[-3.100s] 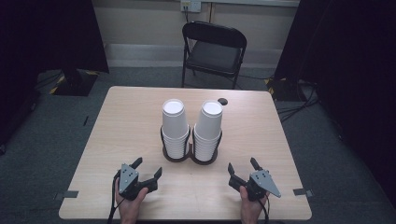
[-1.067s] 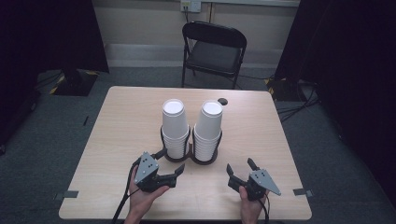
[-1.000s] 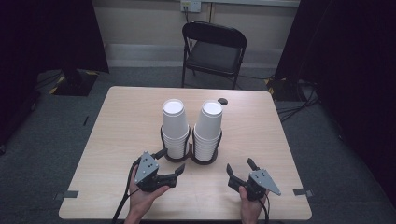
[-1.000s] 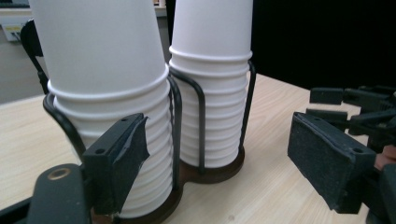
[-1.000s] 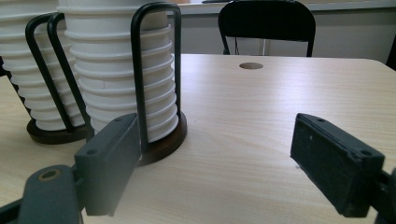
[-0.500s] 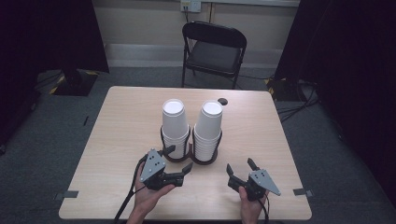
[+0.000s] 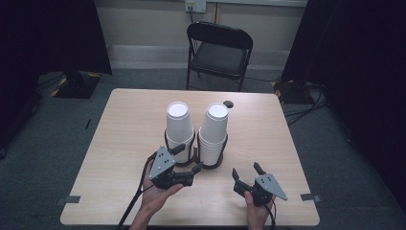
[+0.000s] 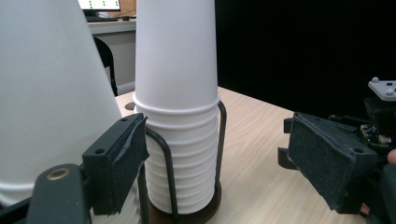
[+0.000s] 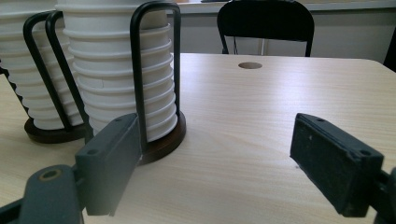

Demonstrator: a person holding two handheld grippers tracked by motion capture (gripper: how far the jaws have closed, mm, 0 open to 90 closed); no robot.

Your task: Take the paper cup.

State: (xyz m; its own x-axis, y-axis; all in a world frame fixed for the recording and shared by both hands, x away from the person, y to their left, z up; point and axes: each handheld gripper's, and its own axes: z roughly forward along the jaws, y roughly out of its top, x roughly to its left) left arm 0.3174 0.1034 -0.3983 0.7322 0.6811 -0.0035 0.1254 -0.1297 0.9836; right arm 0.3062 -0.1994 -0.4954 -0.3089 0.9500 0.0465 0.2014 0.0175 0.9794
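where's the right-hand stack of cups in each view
High view: the right cup stack stands at the table's middle, right of its twin.
Left gripper view: it rises at centre, in its wire holder, past the near jaw.
Right gripper view: it stands upper left, nearest the camera, behind the near jaw.
Shared landmark: the black folding chair beyond the table.

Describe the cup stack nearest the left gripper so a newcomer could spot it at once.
On the light wooden table, two stacks of white paper cups stand upside down in dark wire holders near the middle. The wanted stack is the left one of the pair, next to the left gripper; the right stack stands towards the small round table hole.
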